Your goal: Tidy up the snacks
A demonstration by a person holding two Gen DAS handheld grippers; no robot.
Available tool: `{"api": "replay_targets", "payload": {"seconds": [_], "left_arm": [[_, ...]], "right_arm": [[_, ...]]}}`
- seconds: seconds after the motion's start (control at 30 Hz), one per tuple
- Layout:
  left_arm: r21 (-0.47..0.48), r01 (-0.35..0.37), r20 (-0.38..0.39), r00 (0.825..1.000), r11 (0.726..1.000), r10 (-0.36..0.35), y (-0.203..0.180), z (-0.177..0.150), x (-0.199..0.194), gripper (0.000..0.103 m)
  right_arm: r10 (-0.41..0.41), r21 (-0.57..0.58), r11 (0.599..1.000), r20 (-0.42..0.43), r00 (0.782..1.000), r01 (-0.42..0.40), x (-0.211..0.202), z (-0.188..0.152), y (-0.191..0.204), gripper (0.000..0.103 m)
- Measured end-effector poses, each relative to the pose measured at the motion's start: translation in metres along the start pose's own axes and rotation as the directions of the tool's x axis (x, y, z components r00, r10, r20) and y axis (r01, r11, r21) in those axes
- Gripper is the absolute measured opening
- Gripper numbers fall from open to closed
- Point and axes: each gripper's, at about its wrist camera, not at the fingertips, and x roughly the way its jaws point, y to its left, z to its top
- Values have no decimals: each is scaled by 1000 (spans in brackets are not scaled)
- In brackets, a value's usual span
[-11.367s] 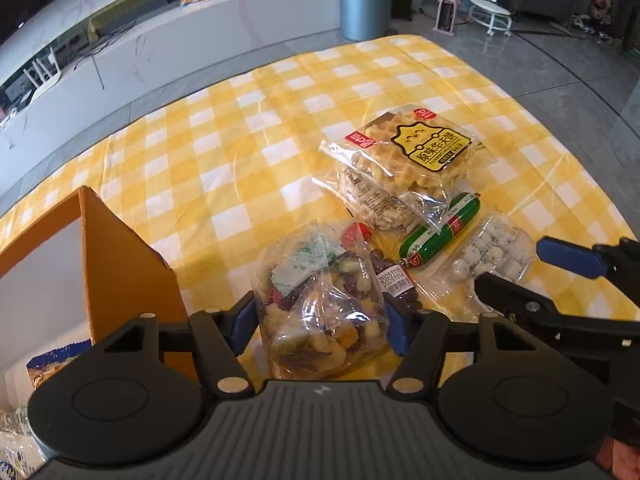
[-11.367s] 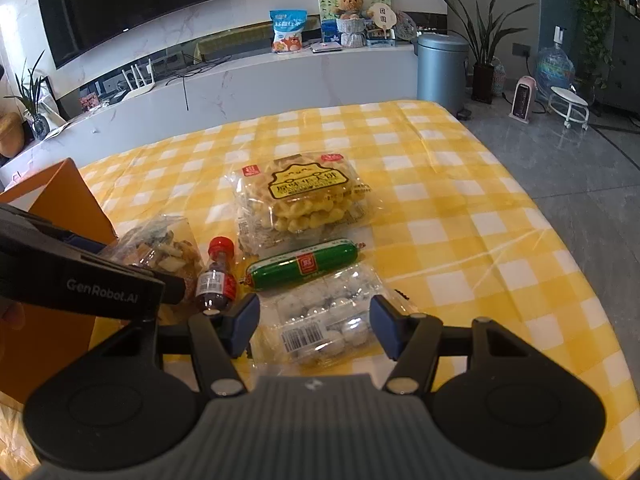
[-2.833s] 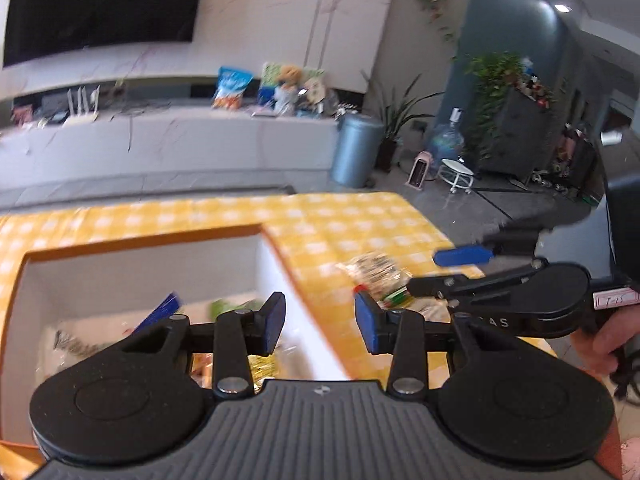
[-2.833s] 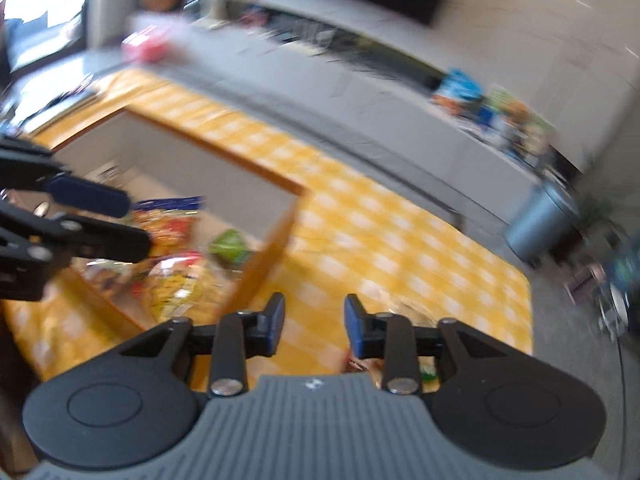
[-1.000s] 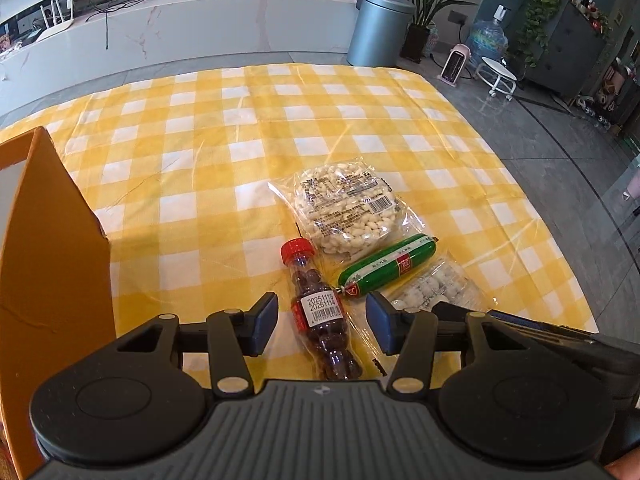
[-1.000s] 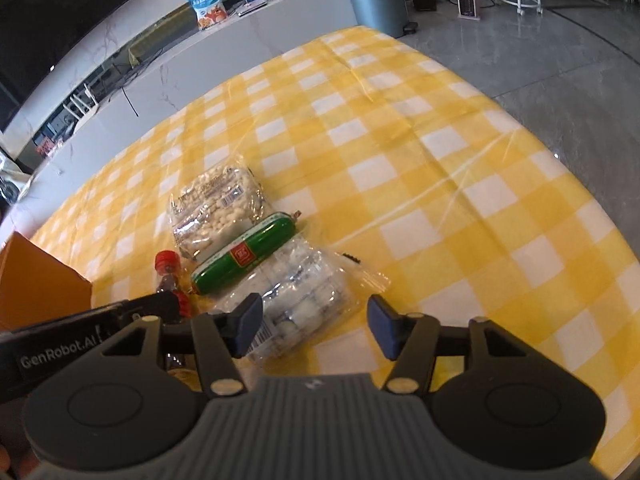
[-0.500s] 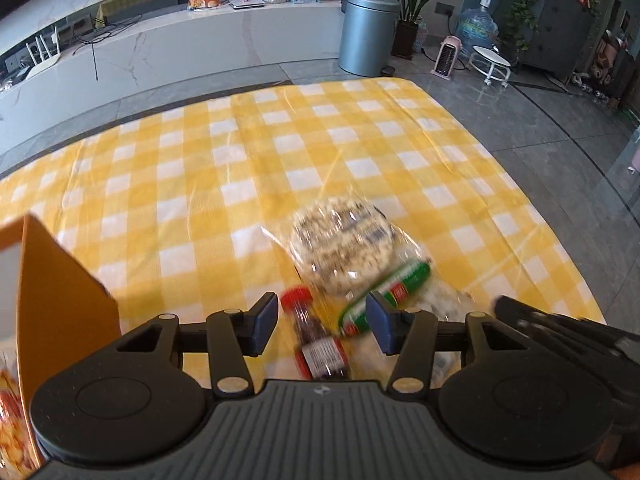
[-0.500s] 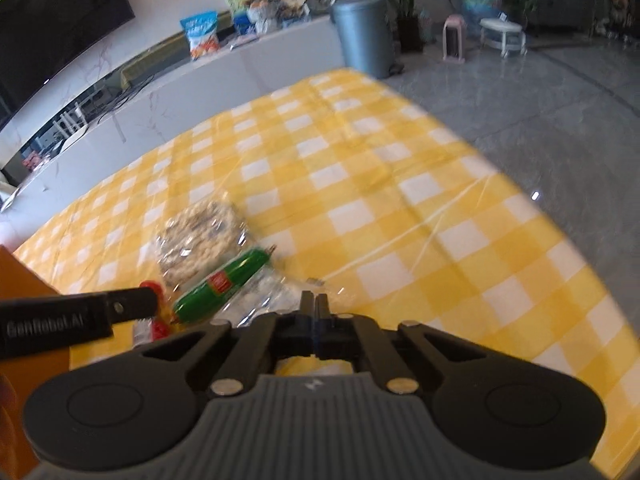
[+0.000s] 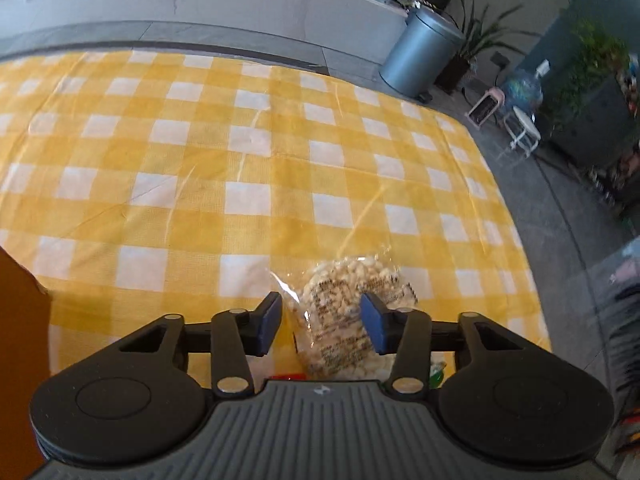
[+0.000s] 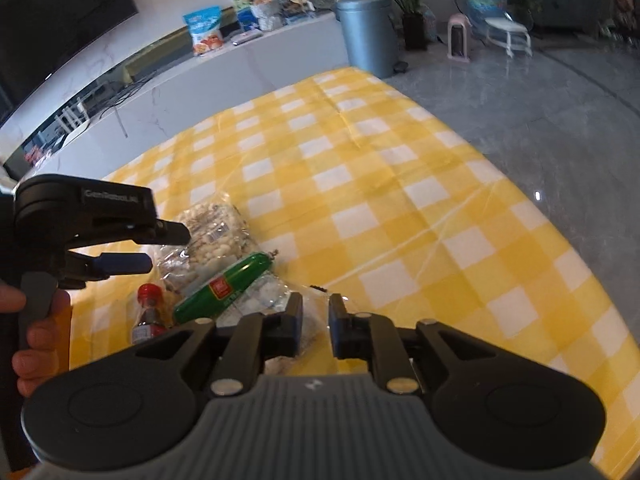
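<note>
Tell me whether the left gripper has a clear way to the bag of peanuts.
Probably yes: the left gripper, jaws closing, already frames the bag of peanuts, with nothing between them; the green sausage lies beside it.

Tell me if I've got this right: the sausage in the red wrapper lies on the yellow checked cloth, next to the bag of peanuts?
Nearly. The sausage has a green wrapper with only a small red label, as the right wrist view shows. It does lie on the yellow checked cloth, next to the bag of peanuts.
</note>
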Motion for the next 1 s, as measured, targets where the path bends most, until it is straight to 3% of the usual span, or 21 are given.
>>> {"api": "replay_targets", "payload": {"seconds": [0.17, 0.23, 0.33, 0.6, 0.73, 0.8, 1.0], "left_arm": [[-85, 42, 34, 999, 995, -40, 12, 2, 0, 26], [-77, 41, 55, 998, 996, -36, 12, 2, -2, 15], [-42, 33, 68, 997, 999, -30, 8, 0, -5, 9], [13, 68, 124, 990, 998, -69, -2, -9, -39, 7], [189, 36, 224, 971, 981, -78, -24, -21, -76, 6], [263, 30, 235, 967, 964, -95, -32, -31, -92, 6], [332, -27, 215, 975, 943, -48, -34, -61, -123, 6]], "right_arm": [[2, 25, 1000, -11, 1000, -2, 2, 0, -5, 16], [-5, 6, 1000, -8, 1000, 5, 1, 0, -2, 16], [-3, -6, 1000, -5, 1000, 3, 0, -1, 0, 18], [-3, 12, 1000, -6, 1000, 3, 1, 0, -4, 21], [-2, 0, 1000, -4, 1000, 2, 1, 0, -2, 21], [4, 0, 1000, -9, 1000, -4, 1, 0, -2, 21], [59, 20, 998, -34, 998, -58, -1, 0, -8, 22]]}}
